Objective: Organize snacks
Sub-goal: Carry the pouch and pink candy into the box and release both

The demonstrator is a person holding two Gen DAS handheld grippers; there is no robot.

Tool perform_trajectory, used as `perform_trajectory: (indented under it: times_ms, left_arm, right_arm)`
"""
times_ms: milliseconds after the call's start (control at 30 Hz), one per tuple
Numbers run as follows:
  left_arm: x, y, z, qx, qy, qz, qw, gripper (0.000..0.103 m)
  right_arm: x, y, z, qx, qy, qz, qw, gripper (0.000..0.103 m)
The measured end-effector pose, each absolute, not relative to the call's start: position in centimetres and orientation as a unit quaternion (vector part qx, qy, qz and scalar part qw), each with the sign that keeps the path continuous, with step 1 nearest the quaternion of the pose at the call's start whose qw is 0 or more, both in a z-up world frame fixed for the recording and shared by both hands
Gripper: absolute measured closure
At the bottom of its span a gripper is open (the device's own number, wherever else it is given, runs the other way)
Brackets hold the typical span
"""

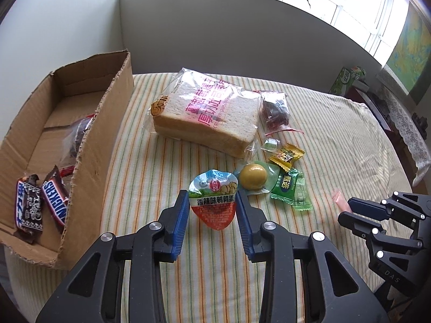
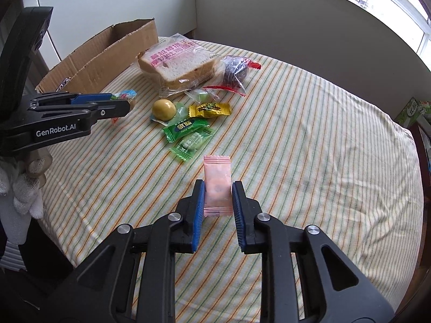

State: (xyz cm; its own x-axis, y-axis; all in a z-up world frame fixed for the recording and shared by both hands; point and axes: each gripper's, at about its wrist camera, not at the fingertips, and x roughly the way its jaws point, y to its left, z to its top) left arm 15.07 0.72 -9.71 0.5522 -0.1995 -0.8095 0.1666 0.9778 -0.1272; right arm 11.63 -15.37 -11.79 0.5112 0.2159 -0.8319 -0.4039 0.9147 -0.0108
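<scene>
Left wrist view: left gripper point(image 1: 212, 208) clamps a quail-egg cup point(image 1: 214, 202) by its sides above the striped cloth point(image 1: 323, 145), beside the cardboard box point(image 1: 102, 140). Right gripper point(image 2: 217, 196) pinches a pink candy sachet point(image 2: 217, 181). Both light, crinkly, likely slippery; grip mid-body.

A cardboard box point(image 1: 102, 123) stands open at the far left, holding two Snickers bars point(image 1: 40, 207) at its near end and a clear bag point(image 1: 76, 137) of dark snacks behind them. Right of it lies a bagged bread loaf point(image 1: 207, 113), with a clear bag of dark red fruit point(image 1: 274, 110) touching its right side. Nearer lie a yellow ball point(image 1: 253, 176) in clear wrap, a yellow candy point(image 1: 287, 156) and two green candies point(image 1: 292, 191), close together. A sealed egg cup point(image 1: 214, 202) sits gripped at its sides; a pink sachet point(image 2: 217, 185) is pinched upright at right.
</scene>
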Motion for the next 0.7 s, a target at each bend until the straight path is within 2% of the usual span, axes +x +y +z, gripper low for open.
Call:
perform_trajectory:
  times_ms: [433, 700]
  left_arm:
    - [12.0, 5.0, -4.0, -0.035, 0.404, -0.088, 0.910, 0.070]
    - [12.0, 9.8, -2.5, -0.045, 0.383, -0.044, 0.922, 0.070]
  right_arm:
    - [12.1, -11.4, -4.3, -0.108, 0.391, 0.209, 0.890, 0.082]
    - [15.2, -6.4, -1.2, -0.103, 0.372, 0.252, 0.887, 0.082]
